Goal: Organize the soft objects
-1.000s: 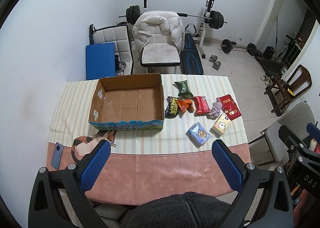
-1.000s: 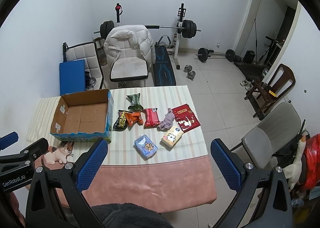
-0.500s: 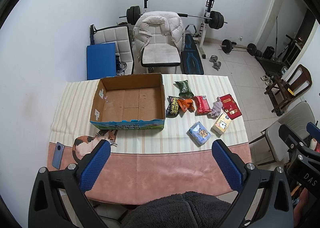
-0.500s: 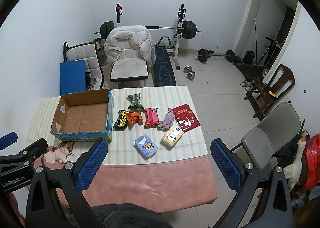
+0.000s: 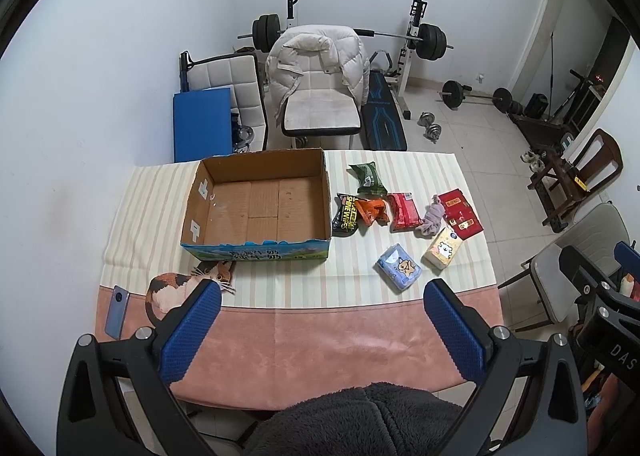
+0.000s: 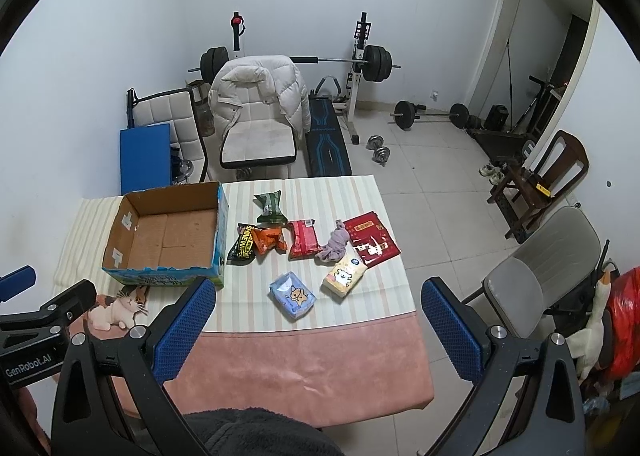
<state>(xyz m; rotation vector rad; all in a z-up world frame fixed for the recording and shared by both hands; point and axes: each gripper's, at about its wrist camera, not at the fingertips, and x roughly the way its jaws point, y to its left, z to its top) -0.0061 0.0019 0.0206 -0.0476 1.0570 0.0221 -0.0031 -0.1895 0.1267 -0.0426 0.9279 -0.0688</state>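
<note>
An empty cardboard box [image 5: 256, 208] [image 6: 166, 238] stands on the table's left half. To its right lie several soft packs: a green pouch [image 5: 369, 177], a black wipes pack [image 5: 347, 214], an orange pack [image 5: 373, 210], a red pack [image 5: 405, 211], a grey cloth [image 5: 431, 219], a red envelope [image 5: 460, 212], a yellow tissue pack [image 5: 443, 249] and a blue tissue pack [image 5: 398, 267] [image 6: 293, 294]. My left gripper [image 5: 322, 330] and right gripper [image 6: 316, 328] are open and empty, high above the table's near edge.
A phone [image 5: 117, 311] and a cat figure [image 5: 176, 287] lie at the near left of the table. A white chair with a jacket [image 5: 318, 88], a blue pad and a barbell rack stand behind the table. Chairs [image 6: 532, 280] stand to the right.
Both views have drifted slightly; the table scene sits a little differently in frame. No object has moved and both grippers stay open.
</note>
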